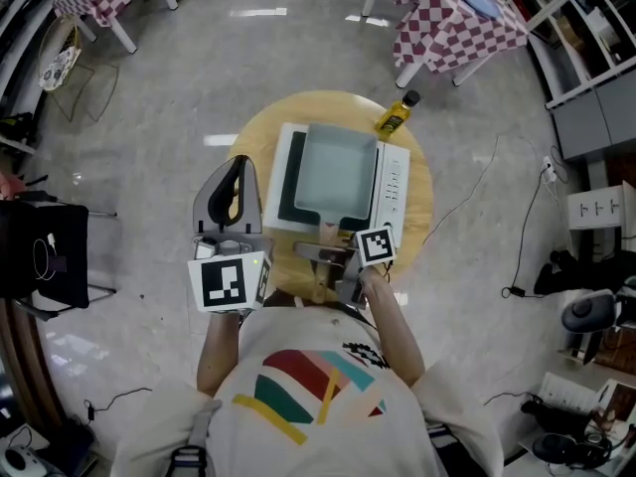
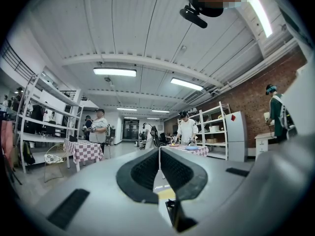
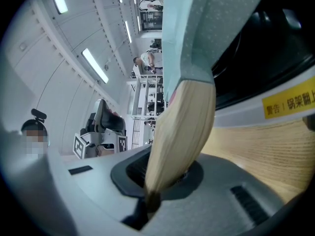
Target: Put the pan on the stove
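The room is bright, evenly lit by long white fluorescent ceiling tubes (image 2: 114, 72). They leave pale glare patches on the glossy grey floor (image 1: 258, 12), and shadows are soft. Both gripper views bend strongly toward dark round edges. Very close, the light wooden pan handle (image 3: 179, 132) looks blurred.

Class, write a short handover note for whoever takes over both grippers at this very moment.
Left gripper: shut, empty, left of the white, black-topped stove.
Right gripper: shut on the wooden handle of the pale green square pan.
Pan: over that stove on the round wooden table; whether it rests there is unclear.
Done: pan brought to the stove.
Left: probably settle it flat, then release the handle.
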